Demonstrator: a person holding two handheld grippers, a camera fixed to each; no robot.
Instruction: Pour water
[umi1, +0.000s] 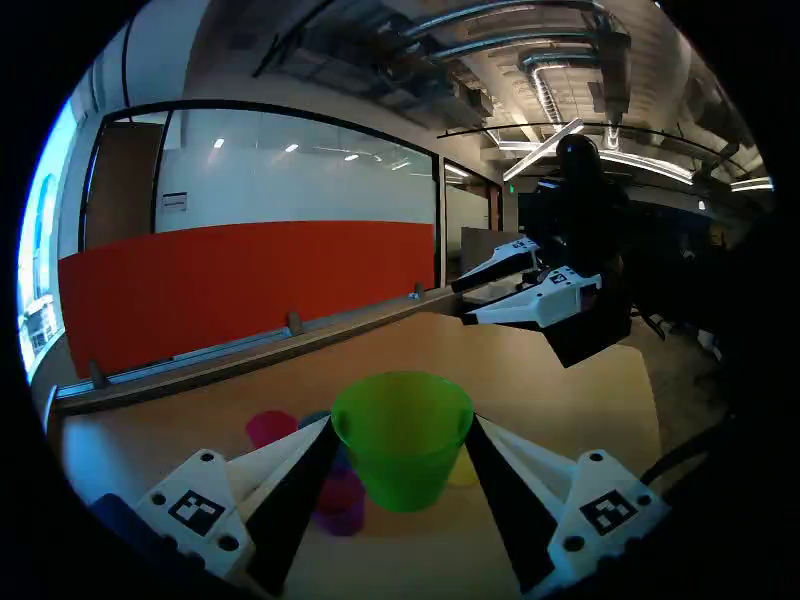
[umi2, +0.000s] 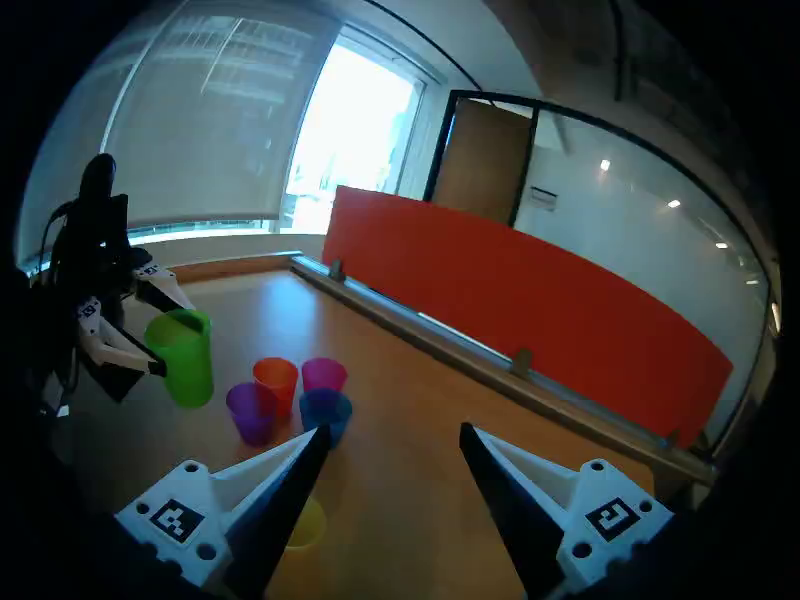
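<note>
Left gripper (umi1: 400, 422): clenched on the green cup, one finger pressed to each side of it.
Green cup (umi1: 403, 450): upright between those fingers, mouth up (whether its base touches the table cannot be told); it is on the window side of the table, just beside the cup cluster.
Right gripper (umi2: 392, 430): released, fingers spread with nothing between them, over the table's middle, pointing toward the cluster.
Cup cluster: purple cup (umi2: 250, 412), orange cup (umi2: 275, 385), magenta cup (umi2: 323, 375) and blue cup (umi2: 325, 410), standing close together, well in from the table's edges.
Yellow cup (umi2: 305, 525): apart from the cluster, partly behind a right gripper finger.
Table (umi2: 420, 400): wood-toned top.
Orange partition (umi2: 520, 290): runs along the table's far edge.
</note>
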